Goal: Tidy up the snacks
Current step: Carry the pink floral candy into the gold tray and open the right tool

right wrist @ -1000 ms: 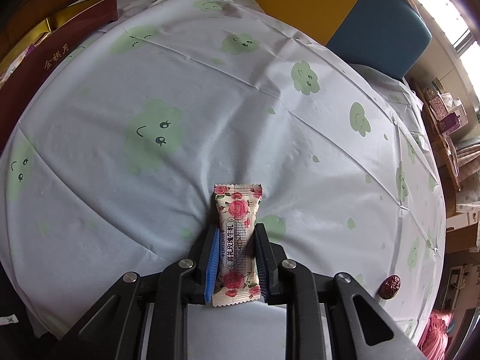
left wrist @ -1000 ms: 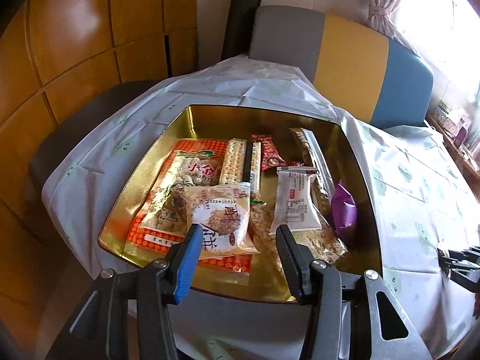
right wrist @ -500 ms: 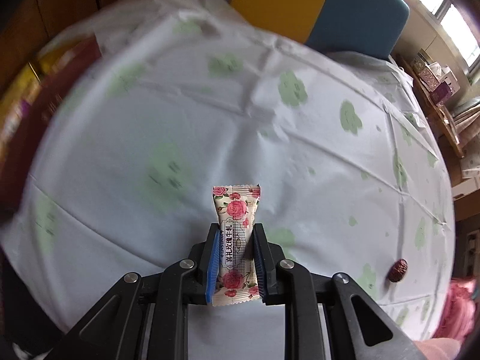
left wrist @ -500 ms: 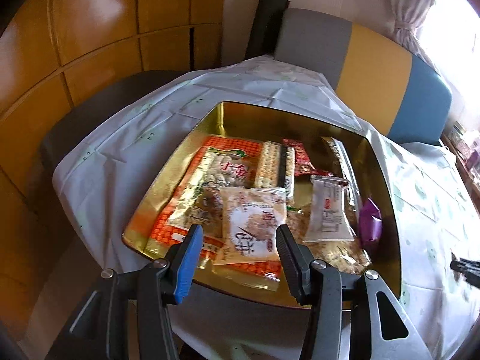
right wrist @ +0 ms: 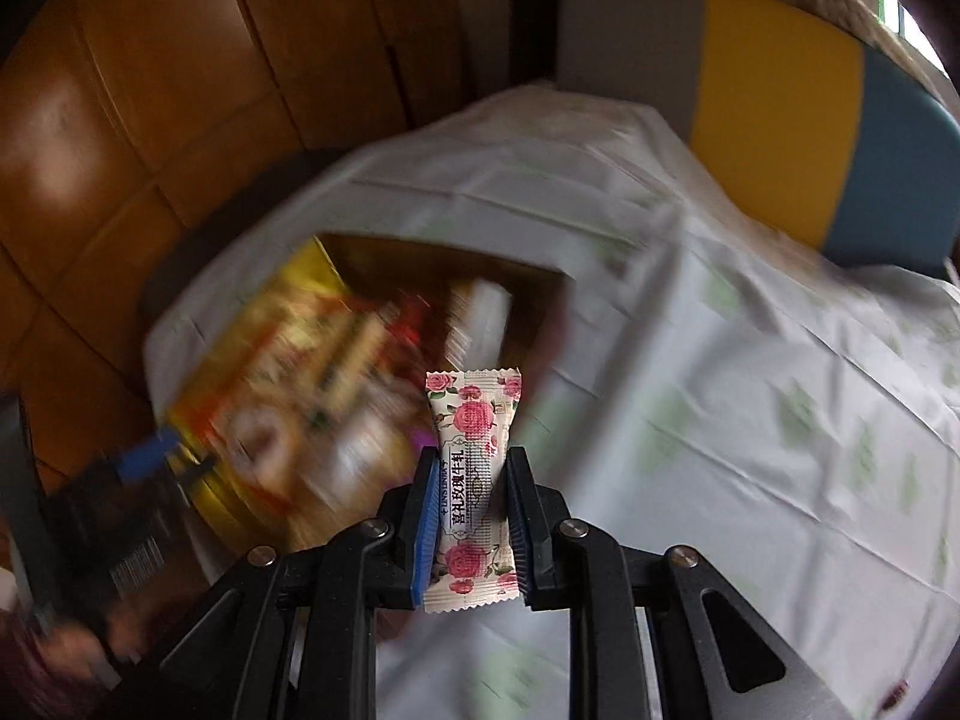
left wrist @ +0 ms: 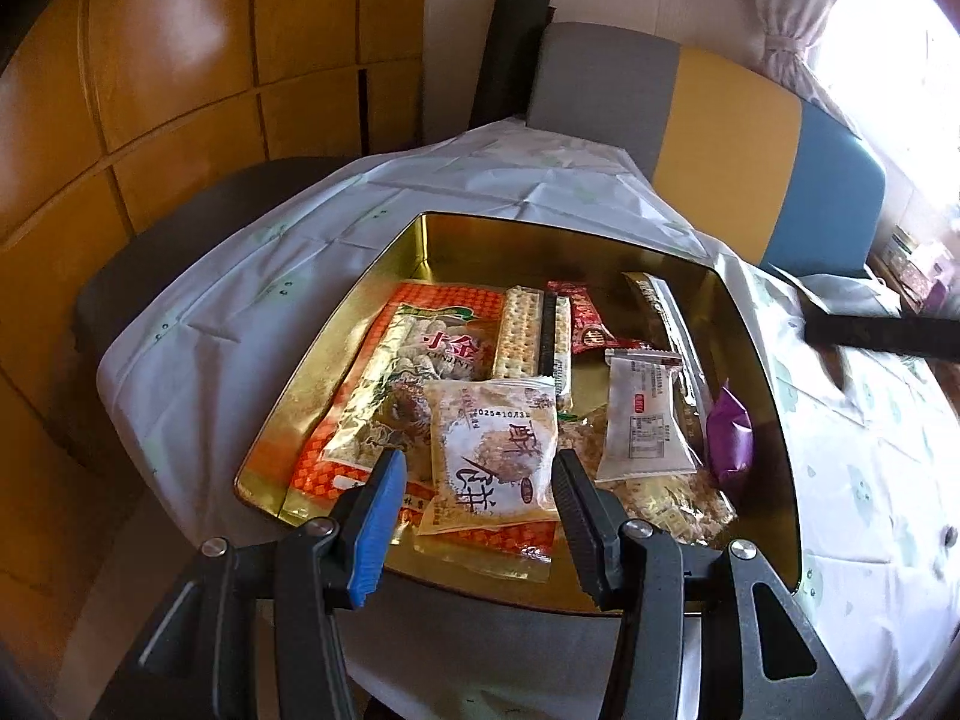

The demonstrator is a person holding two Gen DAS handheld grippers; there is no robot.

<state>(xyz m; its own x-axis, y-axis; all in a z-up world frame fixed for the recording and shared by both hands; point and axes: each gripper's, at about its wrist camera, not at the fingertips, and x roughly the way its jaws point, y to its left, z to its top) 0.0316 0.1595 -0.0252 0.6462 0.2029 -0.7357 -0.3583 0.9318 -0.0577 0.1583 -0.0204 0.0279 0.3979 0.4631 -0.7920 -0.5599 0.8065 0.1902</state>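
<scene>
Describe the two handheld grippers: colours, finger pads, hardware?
Both match: the left gripper and right gripper are black plastic frames with triangular cut-outs and silver pivot screws. Each has a ribbed blue pad on its left finger and a ribbed black pad opposite. No cables visible.

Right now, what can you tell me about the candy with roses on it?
The rose candy is a small, long packet, cream-white with pink roses, green leaves and a dark strip of printed characters down its middle. The wrapper looks like thin shiny plastic, sealed, with crimped zigzag ends. It stands upright, pinched at its lower half between the two pads of the right tool, with its top poking out above them. Nothing else touches it.
</scene>
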